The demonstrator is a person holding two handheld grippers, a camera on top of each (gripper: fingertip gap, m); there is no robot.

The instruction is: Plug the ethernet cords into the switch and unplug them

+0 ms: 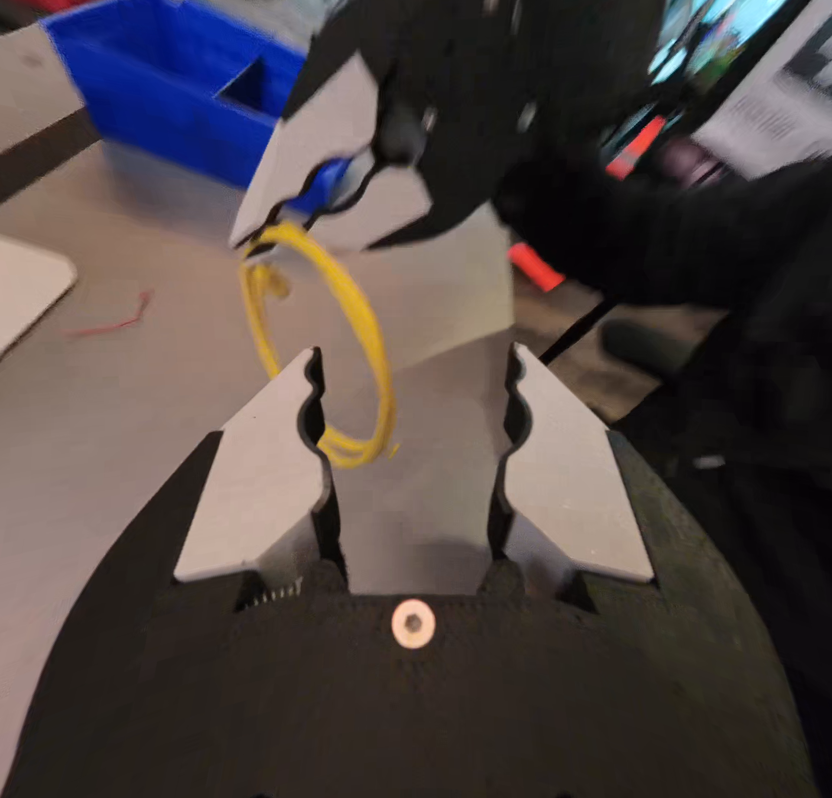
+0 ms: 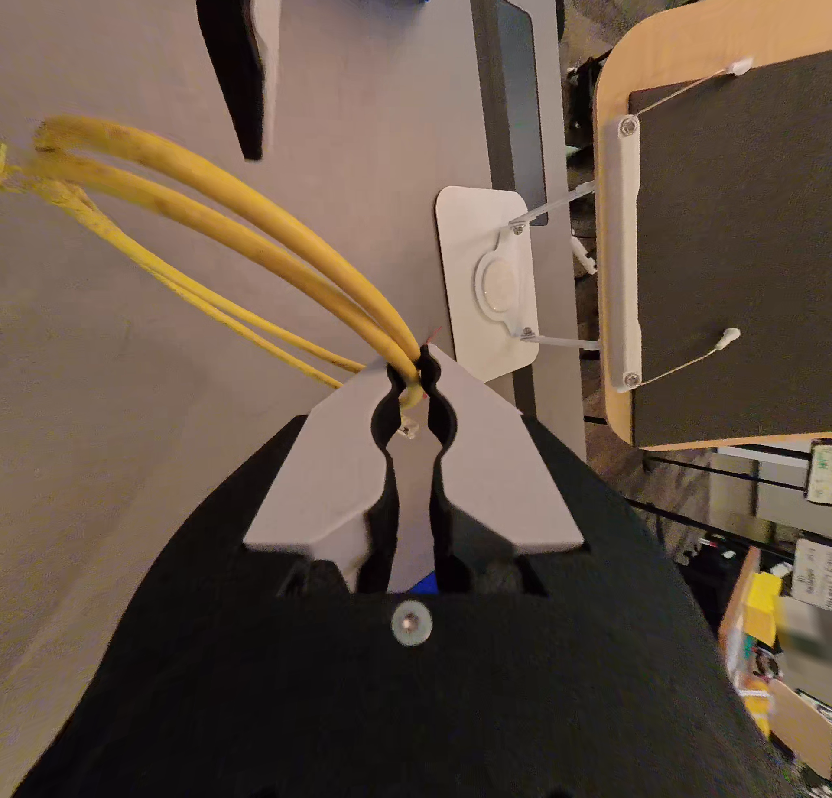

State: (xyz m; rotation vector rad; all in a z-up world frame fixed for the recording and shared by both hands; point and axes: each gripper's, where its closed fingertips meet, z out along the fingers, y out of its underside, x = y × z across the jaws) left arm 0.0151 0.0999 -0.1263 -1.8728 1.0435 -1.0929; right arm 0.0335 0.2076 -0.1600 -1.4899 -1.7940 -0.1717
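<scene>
My right gripper (image 2: 419, 358) is shut on a coiled yellow ethernet cord (image 2: 252, 236), pinching several strands at its fingertips. A clear plug (image 2: 407, 430) hangs between its fingers behind the pinch. In the left wrist view, the right gripper (image 1: 265, 236) holds the coil (image 1: 360, 322) in the air above the grey table (image 1: 135, 416). My left gripper (image 1: 416, 353) is open and empty, just below and in front of the hanging coil, with the coil's lower loop close to its left finger. No switch shows in either view.
A blue bin (image 1: 171, 78) stands at the back left of the table. A thin red wire (image 1: 117, 322) lies on the table. A white plate with a round mount (image 2: 486, 281) sits near the table edge, beside a wooden board with a black panel (image 2: 720, 236). A person's black sleeve (image 1: 675, 245) is at the right.
</scene>
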